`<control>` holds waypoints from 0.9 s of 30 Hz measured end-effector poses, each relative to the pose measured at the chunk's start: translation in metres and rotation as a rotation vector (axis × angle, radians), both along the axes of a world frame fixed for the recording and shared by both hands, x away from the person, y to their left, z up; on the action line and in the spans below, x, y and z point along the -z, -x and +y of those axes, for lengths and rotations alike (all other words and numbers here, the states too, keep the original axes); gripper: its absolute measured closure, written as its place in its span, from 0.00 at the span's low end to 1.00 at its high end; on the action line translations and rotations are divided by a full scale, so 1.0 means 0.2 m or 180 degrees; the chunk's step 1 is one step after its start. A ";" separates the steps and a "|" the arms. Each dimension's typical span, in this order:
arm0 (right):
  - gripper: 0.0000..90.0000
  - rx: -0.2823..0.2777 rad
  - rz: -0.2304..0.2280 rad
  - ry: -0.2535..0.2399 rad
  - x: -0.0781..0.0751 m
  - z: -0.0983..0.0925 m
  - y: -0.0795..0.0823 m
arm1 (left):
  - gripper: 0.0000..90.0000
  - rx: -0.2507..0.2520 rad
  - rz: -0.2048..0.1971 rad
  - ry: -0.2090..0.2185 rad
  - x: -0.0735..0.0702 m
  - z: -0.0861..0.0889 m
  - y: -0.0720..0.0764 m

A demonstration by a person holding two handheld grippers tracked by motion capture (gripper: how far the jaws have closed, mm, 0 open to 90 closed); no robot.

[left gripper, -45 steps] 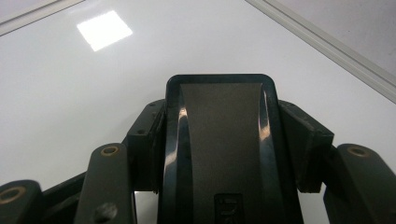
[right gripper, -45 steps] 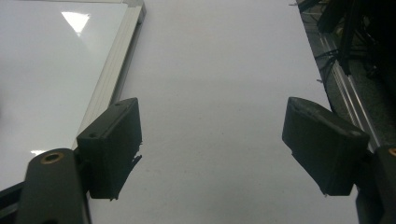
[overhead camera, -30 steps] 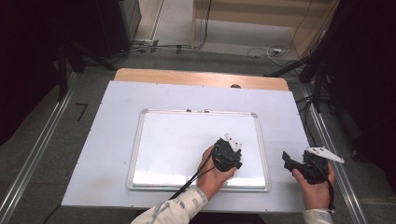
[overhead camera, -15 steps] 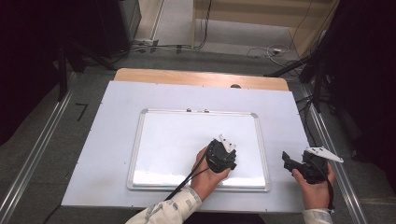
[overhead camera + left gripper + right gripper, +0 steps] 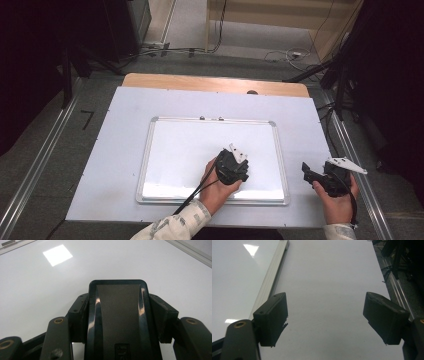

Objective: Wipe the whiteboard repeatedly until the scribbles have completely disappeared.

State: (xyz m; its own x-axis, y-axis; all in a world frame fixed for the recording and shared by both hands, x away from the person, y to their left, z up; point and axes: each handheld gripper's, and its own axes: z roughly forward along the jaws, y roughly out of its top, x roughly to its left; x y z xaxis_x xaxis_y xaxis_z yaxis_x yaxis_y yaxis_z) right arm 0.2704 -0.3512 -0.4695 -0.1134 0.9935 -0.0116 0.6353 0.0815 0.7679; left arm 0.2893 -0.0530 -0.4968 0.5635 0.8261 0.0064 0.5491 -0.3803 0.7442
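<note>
Eraser on the whiteboard
Left gripper [image 5: 233, 167] fingers pinch a black eraser [image 5: 119, 315] on the whiteboard [image 5: 175, 150]; right gripper [image 5: 325, 317] fingers spread over the tabletop [image 5: 305, 125], right of it.

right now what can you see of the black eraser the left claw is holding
The whiteboard eraser is a black block with rounded corners, a glossy plastic rim and a duller, matte panel down its back, with a small moulded mark near the bottom. The left claw is shut on it, one pad against each long side. It sits over the lower right part of the whiteboard, pointing across the clean white surface. Its underside is hidden, so contact with the board cannot be confirmed.
</note>
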 end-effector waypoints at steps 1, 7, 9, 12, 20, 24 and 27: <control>0.20 -0.0001 0.0000 0.0001 0.00 0.00 0.00 | 0.45 -0.0001 -0.0001 -0.0001 0.00 0.00 0.00; 0.21 -0.0017 0.0003 0.0019 0.00 0.01 -0.01 | 0.45 0.0002 -0.0004 0.0018 0.00 0.00 0.00; 0.21 -0.0026 0.0003 0.0009 0.00 0.02 -0.01 | 0.45 0.0014 -0.0003 0.0017 0.00 0.01 0.00; 0.21 -0.0025 0.0010 0.0023 0.00 0.01 -0.01 | 0.45 0.0010 -0.0004 0.0012 0.00 0.02 0.00; 0.21 -0.0004 0.0007 0.0026 0.00 0.00 0.00 | 0.45 -0.0056 -0.0005 0.0029 0.00 0.10 0.00; 0.21 -0.0010 0.0012 0.0032 0.00 0.01 0.00 | 0.45 -0.0076 -0.0004 0.0024 0.00 0.13 0.01; 0.21 -0.0015 0.0012 0.0035 0.01 0.01 0.00 | 0.45 -0.0079 -0.0003 0.0013 0.00 0.16 0.01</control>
State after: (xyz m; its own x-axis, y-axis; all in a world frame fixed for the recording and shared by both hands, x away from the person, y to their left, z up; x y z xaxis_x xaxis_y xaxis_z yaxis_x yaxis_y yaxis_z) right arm 0.2713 -0.3489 -0.4706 -0.1182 0.9927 -0.0222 0.6378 0.0930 0.7646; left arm 0.2873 -0.0215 -0.4973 0.5427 0.8399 0.0036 0.5576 -0.3635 0.7463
